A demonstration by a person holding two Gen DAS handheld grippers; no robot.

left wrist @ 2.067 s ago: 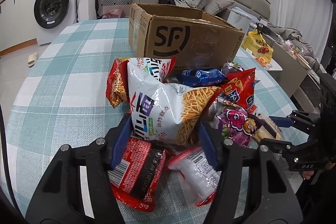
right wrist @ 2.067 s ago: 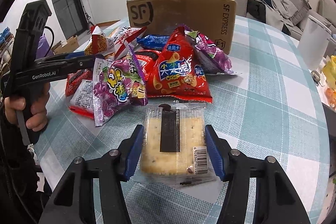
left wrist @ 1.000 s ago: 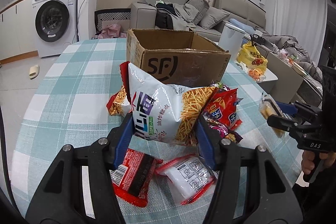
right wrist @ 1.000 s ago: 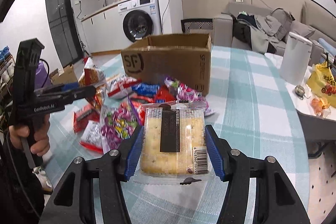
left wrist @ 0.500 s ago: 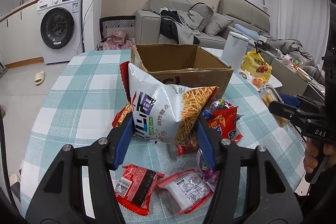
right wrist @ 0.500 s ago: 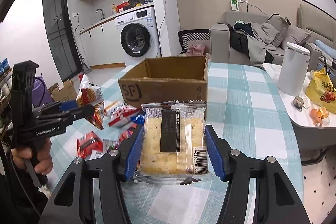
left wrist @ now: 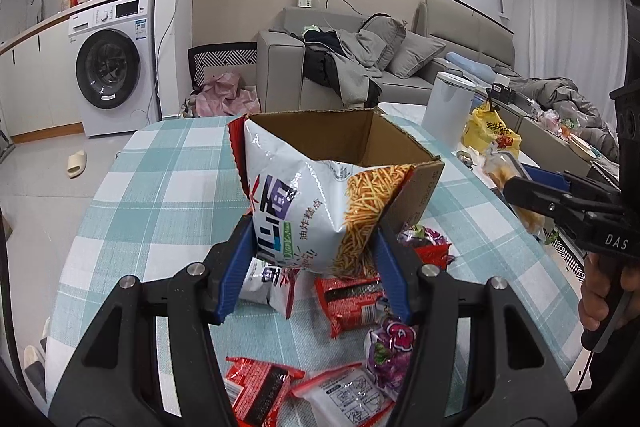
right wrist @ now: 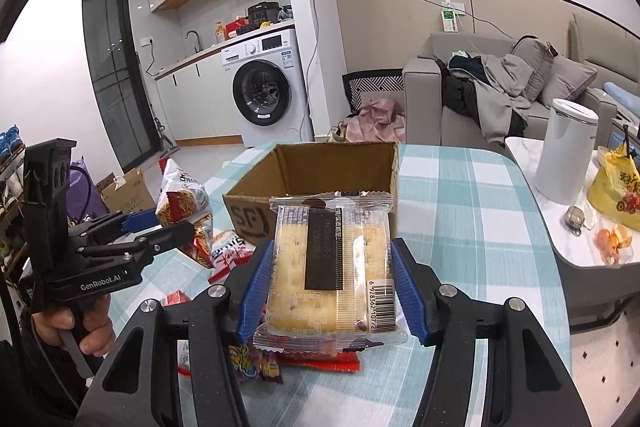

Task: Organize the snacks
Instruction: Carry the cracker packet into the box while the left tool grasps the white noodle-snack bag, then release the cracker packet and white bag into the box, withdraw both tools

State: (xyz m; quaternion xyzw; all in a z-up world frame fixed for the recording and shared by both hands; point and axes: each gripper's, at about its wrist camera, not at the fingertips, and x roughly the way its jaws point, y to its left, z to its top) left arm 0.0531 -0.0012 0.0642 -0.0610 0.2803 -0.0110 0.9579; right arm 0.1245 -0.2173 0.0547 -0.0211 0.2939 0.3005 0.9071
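**Two packets lifted, carton empty as far as it shows**

Progress. The table (left wrist: 168,163), draped in a teal-and-white checked cloth, carries an open cardboard carton (left wrist: 416,195) at its middle; the part of the interior in view shows bare brown walls and no packets, so by this evidence the sorting is at an early stage. Two items are in the air, short of the carton's near rim. The remaining snacks (left wrist: 352,299) lie scattered on the cloth in front of the carton and make up most of the work left.

Materials and shapes, largest to smallest. The carton is corrugated board, rectangular, flaps open, with a printed logo on its near wall. The noodle-snack bag (left wrist: 316,203) is a puffed, glossy white foil pillow with crimped red edges and a picture of fried strips; the left gripper (left wrist: 314,275) has its blue ribbed pads pressed into the bag's lower sides, denting the film. The cracker pack (right wrist: 332,271) is a flat, stiff rectangle in clear film with serrated end seals, a black label and a barcode; the right gripper (right wrist: 332,287) is clamped on its two long edges. The loose packets are small, crinkled foil sachets in red, purple and white.
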